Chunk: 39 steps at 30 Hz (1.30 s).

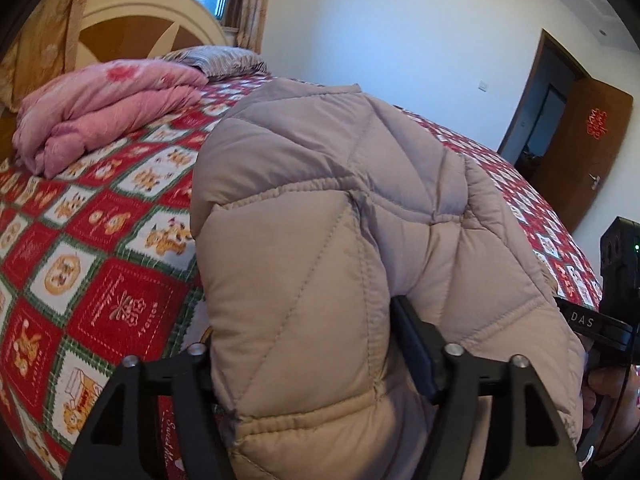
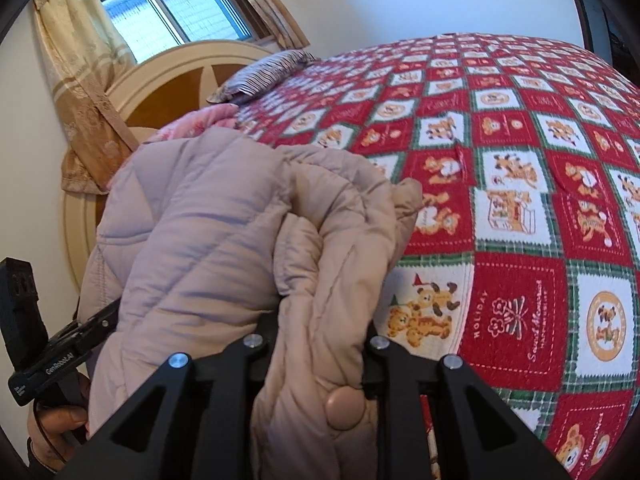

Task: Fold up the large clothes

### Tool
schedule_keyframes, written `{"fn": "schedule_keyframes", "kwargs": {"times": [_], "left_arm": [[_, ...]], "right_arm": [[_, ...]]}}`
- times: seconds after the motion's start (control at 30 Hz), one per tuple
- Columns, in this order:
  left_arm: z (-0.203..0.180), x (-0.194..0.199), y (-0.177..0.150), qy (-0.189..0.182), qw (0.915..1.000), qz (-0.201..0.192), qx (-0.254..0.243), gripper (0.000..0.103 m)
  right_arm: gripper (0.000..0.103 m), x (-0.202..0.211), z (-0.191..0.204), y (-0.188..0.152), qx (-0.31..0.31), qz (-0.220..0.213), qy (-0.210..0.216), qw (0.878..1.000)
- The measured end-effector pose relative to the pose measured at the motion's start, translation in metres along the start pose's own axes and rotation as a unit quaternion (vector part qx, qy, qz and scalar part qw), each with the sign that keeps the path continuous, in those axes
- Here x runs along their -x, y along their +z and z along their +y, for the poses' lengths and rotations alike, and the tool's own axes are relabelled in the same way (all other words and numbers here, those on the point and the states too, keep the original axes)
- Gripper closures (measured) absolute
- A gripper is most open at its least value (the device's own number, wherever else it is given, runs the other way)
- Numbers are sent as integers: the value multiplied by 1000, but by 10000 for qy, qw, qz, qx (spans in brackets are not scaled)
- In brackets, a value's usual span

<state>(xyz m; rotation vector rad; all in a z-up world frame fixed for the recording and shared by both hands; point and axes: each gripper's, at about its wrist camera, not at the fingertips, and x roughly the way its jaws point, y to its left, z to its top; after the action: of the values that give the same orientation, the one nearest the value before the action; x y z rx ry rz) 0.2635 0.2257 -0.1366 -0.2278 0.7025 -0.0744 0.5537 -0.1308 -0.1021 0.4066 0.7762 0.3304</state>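
A large beige quilted puffer jacket (image 1: 328,220) fills the middle of the left wrist view, bunched and lifted above the bed. My left gripper (image 1: 316,352) is shut on a thick fold of it; the fabric hides the fingertips. In the right wrist view the same jacket (image 2: 208,232) hangs at left and centre, with a round snap button (image 2: 344,408) near the bottom. My right gripper (image 2: 320,344) is shut on a rolled edge of the jacket. The other gripper shows at each view's side, at the right edge of the left wrist view (image 1: 600,320) and the left edge of the right wrist view (image 2: 64,344).
The bed carries a red, white and green checked bear-print cover (image 2: 520,200). A folded pink quilt (image 1: 104,120) and a striped pillow (image 2: 264,76) lie near the cream headboard (image 1: 132,20). A window with curtains is behind. An open brown door (image 1: 580,152) is at the right.
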Motion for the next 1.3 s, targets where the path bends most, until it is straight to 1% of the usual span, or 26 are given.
{"fn": "schedule_keyframes", "kwargs": {"times": [0.07,0.1,0.17,0.23,0.33,0.43,0.47,0.5,0.73,0.8,1.1,1.2,1.3], "left_arm": [[3,-3,-1,57,10000,21,59,23],[4,-4,-2,69,9999,27,91,22],[7,-6,-3,107,9998,38,159,16],[9,-8,-5,165,9996,44,208,12],[11,-10,-7,207,9994,41,284,6],[14,-13,-10,243,9989,24,393,3],[15,-14,-10,245,9988,22,417,1],[15,-15,-11,241,9987,23,441,1],[19,-20,-14,137,9984,18,543,1],[20,-22,-14,104,9983,21,566,1],[29,-30,-15,-59,9974,51,721,1],[28,-31,-14,-27,9974,57,719,1],[24,-25,-11,150,9979,65,631,1]], "right_arm": [[80,-4,0,-2,47,31,-103,9999],[79,-5,0,-2,74,47,-152,9998],[78,-8,0,-3,103,68,-227,9997],[77,-11,1,-3,121,90,-289,9995],[72,-14,1,-3,179,120,-410,9989],[65,-17,-2,-3,180,123,-499,9985],[60,-18,-3,-3,167,105,-542,9983],[57,-18,-5,-4,153,85,-576,9982],[55,-23,-7,-3,201,98,-634,9977],[53,-25,-7,-3,215,114,-683,9974],[48,-33,-11,1,222,312,-782,9962],[45,-36,-13,1,238,344,-804,9959],[41,-36,-13,3,274,381,-830,9954]]}}
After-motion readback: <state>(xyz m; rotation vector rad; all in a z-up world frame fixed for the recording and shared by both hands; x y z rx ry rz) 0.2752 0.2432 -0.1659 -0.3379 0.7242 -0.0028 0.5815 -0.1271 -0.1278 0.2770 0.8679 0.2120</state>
